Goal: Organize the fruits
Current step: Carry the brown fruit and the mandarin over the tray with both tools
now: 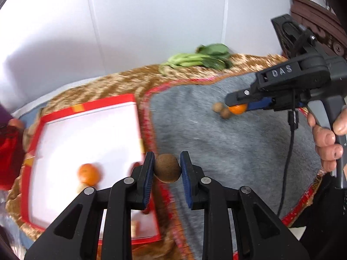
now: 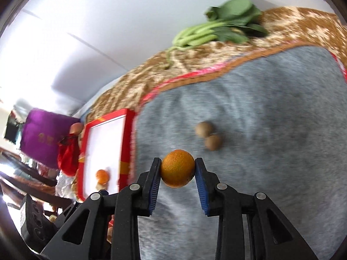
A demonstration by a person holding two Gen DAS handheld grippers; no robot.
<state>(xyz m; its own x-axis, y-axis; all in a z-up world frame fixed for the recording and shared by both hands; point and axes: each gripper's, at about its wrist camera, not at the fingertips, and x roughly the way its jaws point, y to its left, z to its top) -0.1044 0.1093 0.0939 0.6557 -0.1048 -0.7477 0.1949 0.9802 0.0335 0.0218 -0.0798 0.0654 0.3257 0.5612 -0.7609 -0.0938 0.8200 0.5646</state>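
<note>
Brown round fruit (image 1: 167, 168) clamped between left gripper (image 1: 167, 169) fingers beside the red-rimmed tray (image 1: 91, 105), orange (image 2: 177, 168) clamped in right gripper (image 2: 177, 169) fingers above grey mat (image 2: 271, 112), two brown fruits (image 2: 208, 135) mid-mat, another orange (image 1: 89, 173) inside tray, leafy greens (image 2: 219, 26) at the tabletop's far edge

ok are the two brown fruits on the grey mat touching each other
Touching. In the right wrist view the two brown fruits sit pressed together on the grey mat, with no gap between them.

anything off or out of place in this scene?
Only the bunch of leafy green vegetables on the brown patterned cloth behind the grey mat: not fruit. Nothing spilled or damaged.
</note>
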